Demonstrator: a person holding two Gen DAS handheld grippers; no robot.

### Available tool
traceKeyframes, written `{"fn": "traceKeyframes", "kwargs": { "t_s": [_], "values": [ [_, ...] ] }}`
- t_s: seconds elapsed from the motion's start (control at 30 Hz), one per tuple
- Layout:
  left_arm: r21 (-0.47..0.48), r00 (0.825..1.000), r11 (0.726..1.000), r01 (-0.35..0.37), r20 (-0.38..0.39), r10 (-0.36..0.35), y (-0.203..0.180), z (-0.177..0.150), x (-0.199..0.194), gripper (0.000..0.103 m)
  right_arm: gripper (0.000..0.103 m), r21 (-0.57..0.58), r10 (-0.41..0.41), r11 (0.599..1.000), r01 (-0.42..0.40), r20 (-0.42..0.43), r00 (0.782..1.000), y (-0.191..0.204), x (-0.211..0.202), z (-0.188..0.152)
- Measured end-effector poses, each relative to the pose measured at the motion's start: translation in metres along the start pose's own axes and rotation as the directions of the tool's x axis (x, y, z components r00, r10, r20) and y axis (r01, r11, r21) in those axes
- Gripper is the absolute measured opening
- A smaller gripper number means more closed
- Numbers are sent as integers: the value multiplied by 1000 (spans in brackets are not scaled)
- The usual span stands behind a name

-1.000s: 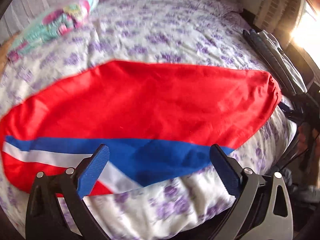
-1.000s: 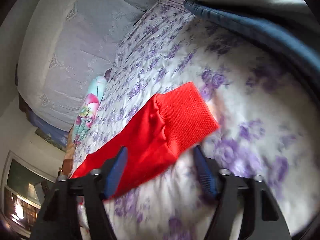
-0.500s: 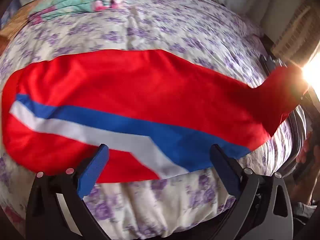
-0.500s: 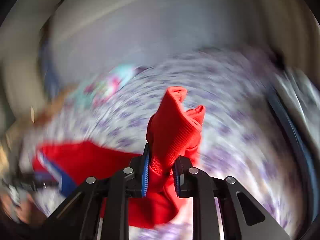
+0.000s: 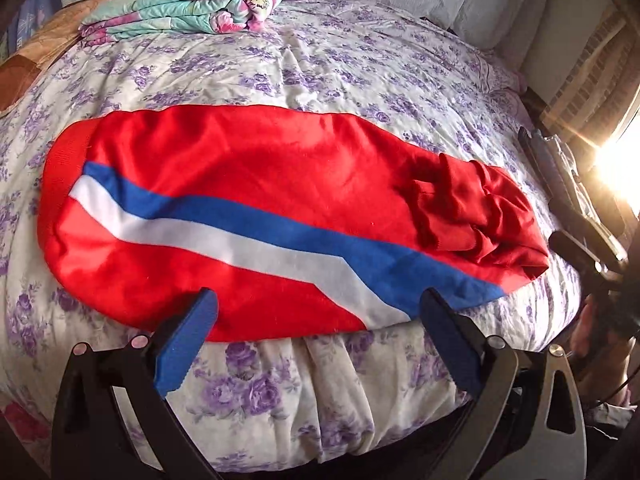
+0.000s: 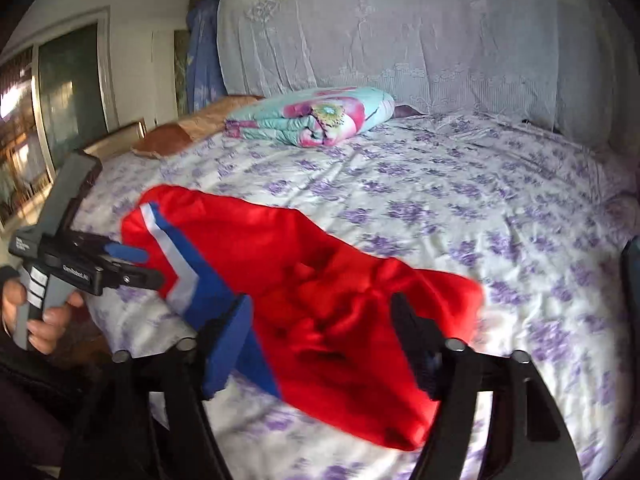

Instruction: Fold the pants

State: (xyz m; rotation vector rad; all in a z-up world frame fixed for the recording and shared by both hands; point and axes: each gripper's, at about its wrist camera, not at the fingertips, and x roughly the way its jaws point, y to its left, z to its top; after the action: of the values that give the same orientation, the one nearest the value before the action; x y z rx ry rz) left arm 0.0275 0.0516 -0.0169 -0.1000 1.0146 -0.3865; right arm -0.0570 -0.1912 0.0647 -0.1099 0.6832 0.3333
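Red pants (image 5: 256, 184) with a blue and white side stripe lie across the near part of the bed, waistband at the left. Their cuff end (image 5: 476, 216) is folded back and lies crumpled on the right part of the leg. My left gripper (image 5: 316, 340) is open and empty, just off the pants' near edge. My right gripper (image 6: 324, 332) is open and empty over the crumpled cuff end (image 6: 360, 304). The left gripper also shows in the right wrist view (image 6: 120, 260), held in a hand at the left.
The bed (image 5: 360, 60) has a white cover with purple flowers. A folded floral blanket (image 5: 188, 8) lies at the far left, by a brown pillow (image 5: 36, 52). Folded dark and grey clothes (image 5: 560, 172) sit at the bed's right edge. A padded headboard (image 6: 400, 32) stands behind.
My right gripper closed on the cuff, carried it up and left over the leg, then opened and dropped it there. My left gripper swung left and stayed open.
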Motion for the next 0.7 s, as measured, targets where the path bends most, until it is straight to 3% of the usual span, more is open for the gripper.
{"fn": "traceKeyframes", "kwargs": {
  "t_s": [0.13, 0.23, 0.3, 0.37, 0.43, 0.57, 0.7],
  "values": [
    [0, 1000, 1000, 4, 0, -4, -4, -2, 2, 98, 62, -93, -36, 995, 29, -71, 997, 8, 38, 12],
    [2, 1000, 1000, 3, 2, -3, -5, -4, 1, 98, 56, -191, -100, 979, 66, -174, 980, 20, 81, 12],
    [-1, 1000, 1000, 3, 1, -3, -5, -6, 0, 98, 32, -221, -137, 971, 90, -209, 968, 17, 98, 8],
    [-2, 1000, 1000, 4, 2, -4, -4, -7, 0, 98, 14, -174, -98, 983, 59, -225, 969, 9, 97, 11],
    [-3, 1000, 1000, 8, 4, -8, -2, -7, 0, 98, 13, -110, -58, 993, 38, -190, 980, -1, 81, 17],
    [-4, 1000, 1000, 14, 4, -14, -1, -6, 0, 98, 12, 40, 93, 995, -90, -63, 994, -23, 40, 35],
    [-5, 1000, 1000, 14, 6, -14, -1, -7, 1, 98, 12, -2, 174, 985, -174, -51, 983, 0, 38, 46]
  ]
}}
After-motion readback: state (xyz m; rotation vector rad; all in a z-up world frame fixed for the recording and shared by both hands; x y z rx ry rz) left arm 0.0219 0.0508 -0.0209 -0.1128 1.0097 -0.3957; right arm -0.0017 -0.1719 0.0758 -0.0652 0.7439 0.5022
